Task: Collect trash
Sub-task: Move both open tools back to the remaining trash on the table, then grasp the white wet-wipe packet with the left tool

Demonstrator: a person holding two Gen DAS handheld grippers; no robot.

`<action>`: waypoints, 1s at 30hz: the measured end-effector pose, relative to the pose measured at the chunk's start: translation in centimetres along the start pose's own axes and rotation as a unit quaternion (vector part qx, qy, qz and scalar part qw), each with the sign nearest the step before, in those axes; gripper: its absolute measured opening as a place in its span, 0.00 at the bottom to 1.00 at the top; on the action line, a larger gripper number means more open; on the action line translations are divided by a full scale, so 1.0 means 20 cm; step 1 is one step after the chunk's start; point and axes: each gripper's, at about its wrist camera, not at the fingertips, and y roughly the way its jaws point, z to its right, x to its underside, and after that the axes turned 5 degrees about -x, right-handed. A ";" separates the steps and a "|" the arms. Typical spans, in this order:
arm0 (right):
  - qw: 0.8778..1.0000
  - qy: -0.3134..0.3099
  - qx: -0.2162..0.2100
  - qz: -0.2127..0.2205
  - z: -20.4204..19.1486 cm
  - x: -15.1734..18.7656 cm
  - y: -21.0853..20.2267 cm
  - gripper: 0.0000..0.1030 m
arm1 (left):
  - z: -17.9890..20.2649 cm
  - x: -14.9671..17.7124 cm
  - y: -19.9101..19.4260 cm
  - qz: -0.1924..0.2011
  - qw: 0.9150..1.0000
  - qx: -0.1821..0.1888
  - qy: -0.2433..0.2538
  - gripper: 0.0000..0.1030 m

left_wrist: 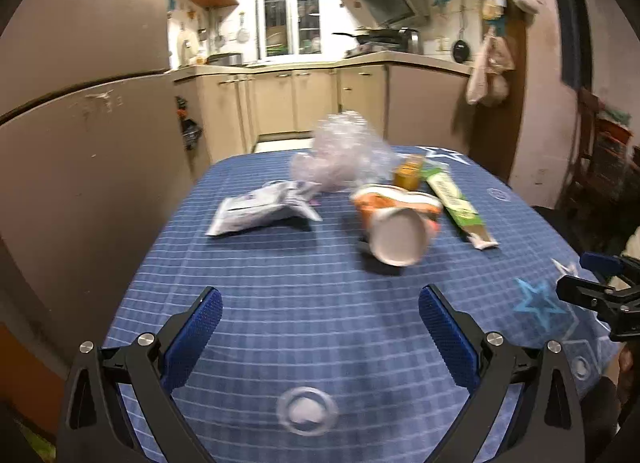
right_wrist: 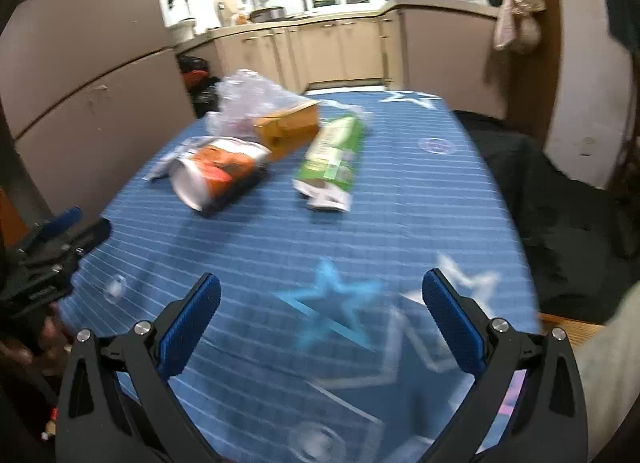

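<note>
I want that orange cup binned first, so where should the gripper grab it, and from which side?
Probably across its side wall near the middle, from above: the orange cup lies tipped on the tablecloth, white base facing the open left gripper.

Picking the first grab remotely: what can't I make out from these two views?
- Print on the white pouch: left view, motion blur.
- Same pouch in the right view: mostly behind the orange cup.
- Yellow box in the left view: largely behind the cup.
- Contents of the clear plastic bag: blurred, crumpled.
- Any bin: not in frame.
</note>
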 end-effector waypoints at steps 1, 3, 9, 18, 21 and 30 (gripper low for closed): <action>1.000 0.005 -0.012 0.000 -0.01 -0.02 0.02 0.95 | -0.03 -0.01 0.01 -0.001 1.000 -0.005 -0.006 0.95; 0.998 0.029 -0.051 0.001 -0.04 -0.09 0.09 0.95 | -0.13 -0.05 0.06 -0.004 1.000 -0.020 -0.020 0.95; 0.981 0.133 -0.142 -0.018 0.00 -0.23 0.32 0.95 | -0.33 -0.22 0.27 -0.021 0.999 -0.020 -0.033 0.95; 0.957 0.214 -0.193 -0.046 0.06 -0.31 0.55 0.95 | -0.41 -0.47 0.77 -0.063 0.997 0.025 -0.020 0.95; 0.954 0.219 -0.200 -0.046 0.07 -0.33 0.57 0.95 | -0.41 -0.58 0.95 -0.081 0.996 0.032 -0.026 0.95; 0.952 0.214 -0.212 -0.045 0.07 -0.32 0.51 0.95 | -0.44 -0.63 1.36 -0.222 0.973 0.059 0.020 0.95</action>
